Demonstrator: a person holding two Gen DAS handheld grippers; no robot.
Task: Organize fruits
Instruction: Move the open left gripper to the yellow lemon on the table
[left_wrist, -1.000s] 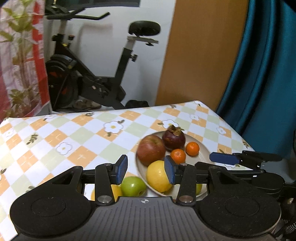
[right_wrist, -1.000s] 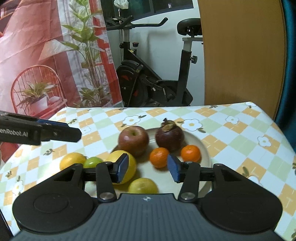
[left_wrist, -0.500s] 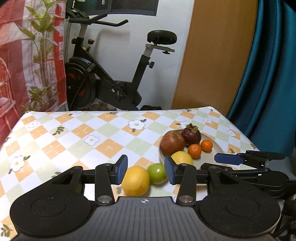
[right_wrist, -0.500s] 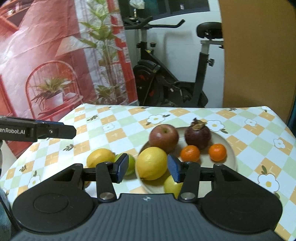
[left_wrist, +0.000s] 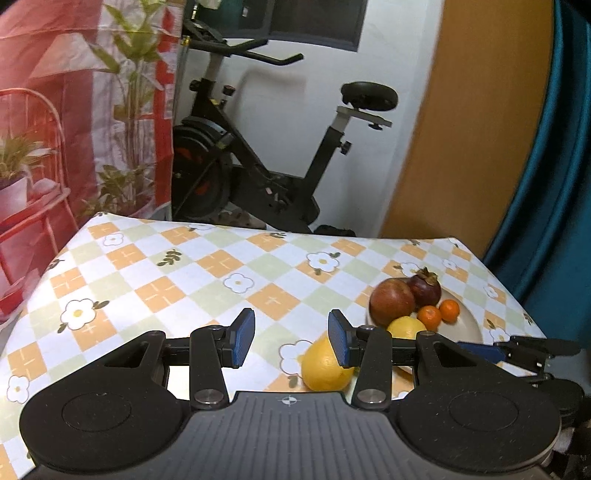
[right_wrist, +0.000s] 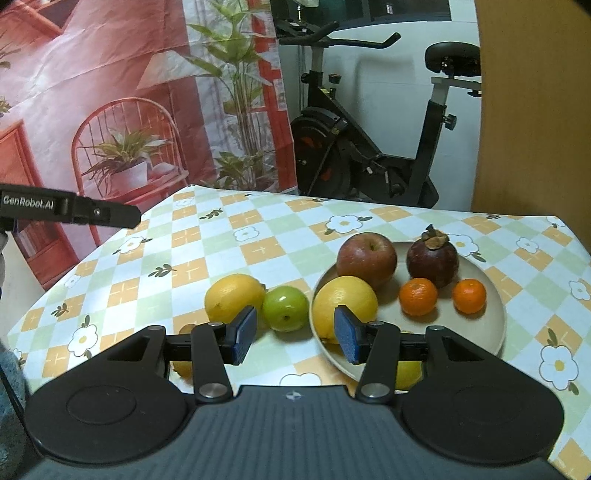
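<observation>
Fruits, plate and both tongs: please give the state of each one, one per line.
Left tongs: open, empty.
Right tongs: open, empty.
Red apple: on the plate.
Mangosteen: on plate.
Two tangerines: on plate.
Green apple: on the tablecloth.
Lemon: on tablecloth, beside green apple.

Both the left gripper and the right gripper are built in matte black, with blue ribbed pads, silver pivot screws, ribbed bases and round side discs; "GenRobot.AI" is printed in white.
</observation>
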